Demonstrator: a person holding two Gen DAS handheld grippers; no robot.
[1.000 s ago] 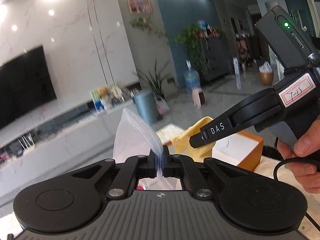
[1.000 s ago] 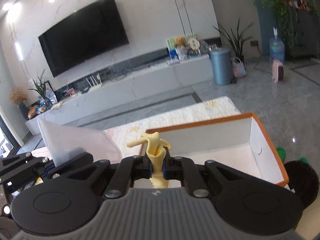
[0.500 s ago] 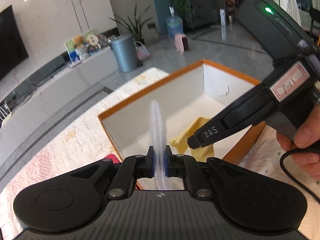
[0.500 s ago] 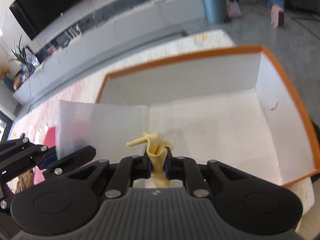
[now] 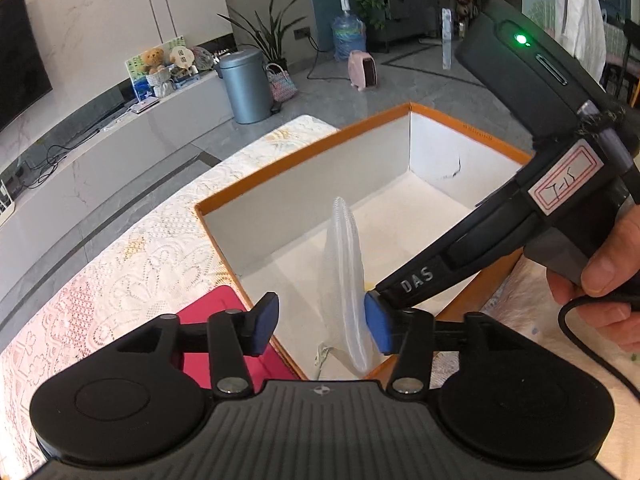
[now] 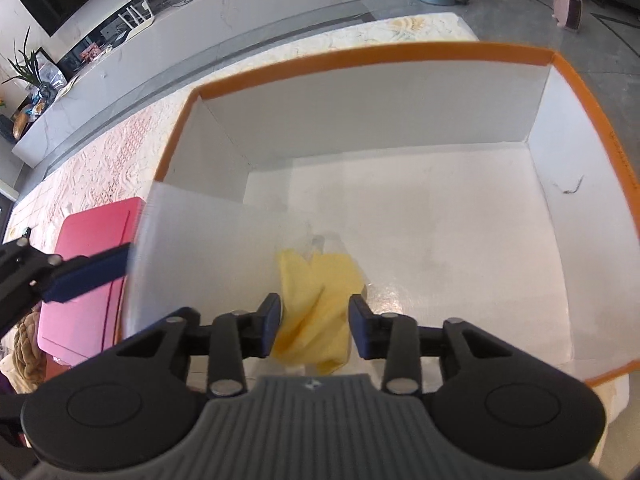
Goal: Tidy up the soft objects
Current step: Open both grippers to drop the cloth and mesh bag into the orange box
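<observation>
Lying in orange-rimmed box [image 6: 592,92]: yellow cloth [image 6: 316,312].

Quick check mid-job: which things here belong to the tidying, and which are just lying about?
Job:
- white foam sheet, between the left gripper's open jaws
- yellow cloth, between the right gripper's open jaws
- orange box

Lying about:
- red folder
- lace tablecloth

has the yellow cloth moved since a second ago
Yes. The yellow cloth has come down into the orange-rimmed box, where before it was held above the rim. The right gripper jaws have just been opening around it.
</observation>
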